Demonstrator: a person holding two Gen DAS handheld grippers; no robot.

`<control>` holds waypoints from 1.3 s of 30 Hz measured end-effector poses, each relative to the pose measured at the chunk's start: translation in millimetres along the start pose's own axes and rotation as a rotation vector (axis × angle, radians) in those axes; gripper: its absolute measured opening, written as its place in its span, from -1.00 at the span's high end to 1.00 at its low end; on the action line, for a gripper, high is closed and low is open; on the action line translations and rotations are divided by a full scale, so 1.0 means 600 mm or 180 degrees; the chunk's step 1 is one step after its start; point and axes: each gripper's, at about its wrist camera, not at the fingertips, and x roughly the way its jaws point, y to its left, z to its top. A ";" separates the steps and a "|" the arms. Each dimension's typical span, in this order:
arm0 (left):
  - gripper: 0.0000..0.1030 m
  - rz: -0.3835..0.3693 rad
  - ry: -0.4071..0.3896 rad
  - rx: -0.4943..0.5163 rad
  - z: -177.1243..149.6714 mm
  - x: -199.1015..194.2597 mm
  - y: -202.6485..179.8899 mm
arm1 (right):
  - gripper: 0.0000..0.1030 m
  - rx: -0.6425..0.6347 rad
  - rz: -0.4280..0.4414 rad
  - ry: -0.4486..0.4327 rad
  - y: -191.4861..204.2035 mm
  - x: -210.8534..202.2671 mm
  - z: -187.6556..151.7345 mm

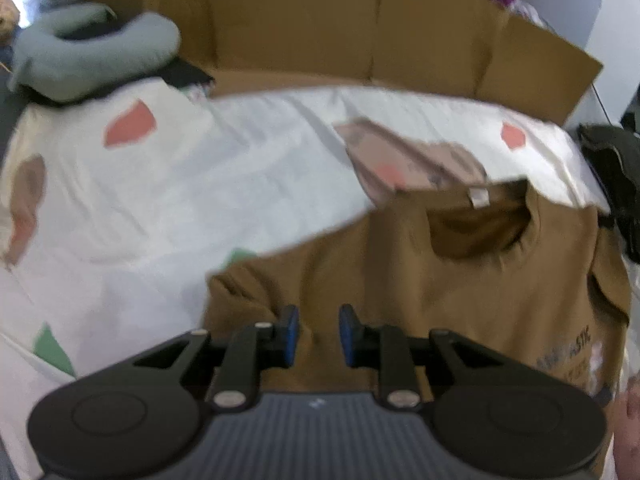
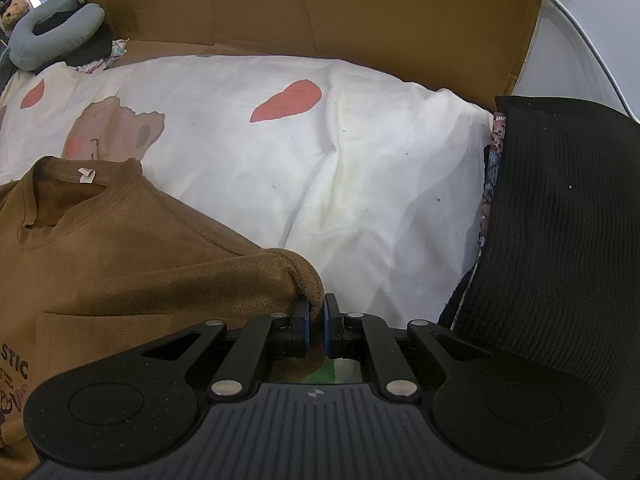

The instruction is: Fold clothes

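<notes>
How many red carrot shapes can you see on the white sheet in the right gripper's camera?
2: one carrot shape mid-sheet near the cardboard, another at the far left. The brown shirt may hide more.

The left wrist view is smeared by motion blur; the print on the brown shirt (image 1: 460,288) cannot be read there. In the right wrist view, that print is cut off by the left edge. The black knit garment (image 2: 560,220) is cropped at the right edge. The small toy (image 2: 14,10) is too small to identify.
</notes>
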 end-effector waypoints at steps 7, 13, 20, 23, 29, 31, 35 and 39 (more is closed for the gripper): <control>0.33 0.0288 -0.0242 -0.0045 0.041 0.006 0.050 | 0.92 -0.0016 0.0006 -0.0007 0.000 0.000 -0.002; 0.33 0.0334 -0.0187 -0.0102 0.045 0.046 0.080 | 0.92 -0.0040 0.0002 -0.0003 0.000 0.000 -0.003; 0.33 0.0219 -0.0089 -0.0113 0.034 0.072 0.090 | 0.92 -0.0069 -0.0010 0.0007 0.001 0.001 -0.003; 0.35 0.0213 -0.0024 -0.0089 0.027 0.087 0.093 | 0.92 -0.0082 -0.0016 0.0011 0.002 0.002 -0.003; 0.38 0.0198 0.0129 -0.0004 0.016 0.113 0.089 | 0.92 -0.0109 -0.0028 0.0019 0.004 0.003 -0.003; 0.38 0.0193 0.0179 0.0024 0.013 0.122 0.087 | 0.92 -0.0118 -0.0031 0.0024 0.005 0.004 -0.003; 0.35 0.0184 0.0259 0.0055 0.008 0.137 0.086 | 0.92 -0.0134 -0.0034 0.0032 0.006 0.005 -0.002; 0.38 0.0141 0.0298 0.0095 0.007 0.142 0.083 | 0.92 -0.0147 -0.0031 0.0038 0.005 0.005 -0.002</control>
